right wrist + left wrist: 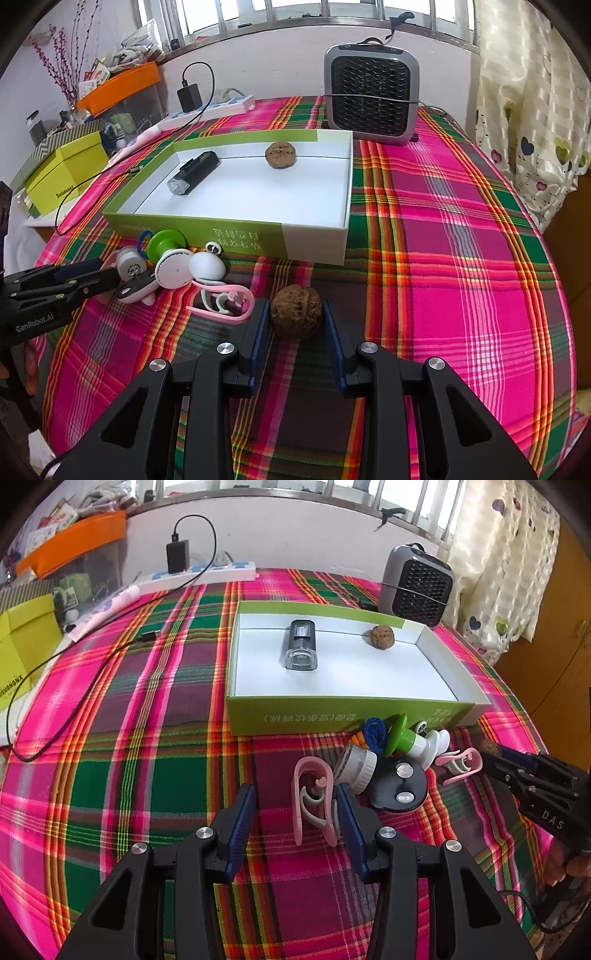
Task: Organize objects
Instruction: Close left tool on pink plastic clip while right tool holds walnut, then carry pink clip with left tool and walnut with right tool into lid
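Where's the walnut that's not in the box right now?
In the right wrist view, the walnut sits on the plaid cloth between the right hand-held gripper fingers, just right of the pink clip.

Both wrist views look low and close across the plaid tablecloth (147, 738) toward the green tray (229, 229).

The left tool (295, 812) straddles a pink clip (312, 801) with its jaws apart.

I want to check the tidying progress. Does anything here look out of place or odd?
Yes. Two items already lie in the green box, a black flashlight and a walnut. A second walnut and a pile of small items sit on the tablecloth in front of it.
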A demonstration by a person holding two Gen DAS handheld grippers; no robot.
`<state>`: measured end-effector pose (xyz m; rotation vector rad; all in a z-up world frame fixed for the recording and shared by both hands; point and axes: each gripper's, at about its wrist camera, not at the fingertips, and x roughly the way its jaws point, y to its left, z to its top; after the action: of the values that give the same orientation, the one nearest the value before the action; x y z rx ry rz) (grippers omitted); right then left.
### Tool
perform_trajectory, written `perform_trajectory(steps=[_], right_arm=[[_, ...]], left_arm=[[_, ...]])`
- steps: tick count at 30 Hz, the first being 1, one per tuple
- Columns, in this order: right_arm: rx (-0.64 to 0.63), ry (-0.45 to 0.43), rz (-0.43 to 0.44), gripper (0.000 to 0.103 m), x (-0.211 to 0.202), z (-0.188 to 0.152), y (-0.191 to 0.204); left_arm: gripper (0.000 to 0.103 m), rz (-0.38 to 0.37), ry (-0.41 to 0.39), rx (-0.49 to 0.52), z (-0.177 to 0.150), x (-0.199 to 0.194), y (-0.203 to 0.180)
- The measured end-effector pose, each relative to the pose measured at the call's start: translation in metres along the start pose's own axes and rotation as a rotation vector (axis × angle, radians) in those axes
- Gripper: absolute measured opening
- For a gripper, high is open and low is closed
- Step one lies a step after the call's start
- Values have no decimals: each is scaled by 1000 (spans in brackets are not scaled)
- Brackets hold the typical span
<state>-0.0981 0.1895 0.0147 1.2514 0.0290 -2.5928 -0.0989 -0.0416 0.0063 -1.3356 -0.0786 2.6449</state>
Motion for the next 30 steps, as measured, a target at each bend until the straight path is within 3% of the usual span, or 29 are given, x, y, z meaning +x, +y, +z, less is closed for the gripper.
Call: perform_trajectory(steps=[4,12,30], right_arm=[[-2,2,2,30,0,0,0],[5,1,0,30,0,-1,-1],[10,2,0,30,-1,0,-3]], left_arm=[[32,19,-4,-2,1,0,2],[23,32,-6,-5,1,1,4],[22,36,-7,-12,3,1,5]])
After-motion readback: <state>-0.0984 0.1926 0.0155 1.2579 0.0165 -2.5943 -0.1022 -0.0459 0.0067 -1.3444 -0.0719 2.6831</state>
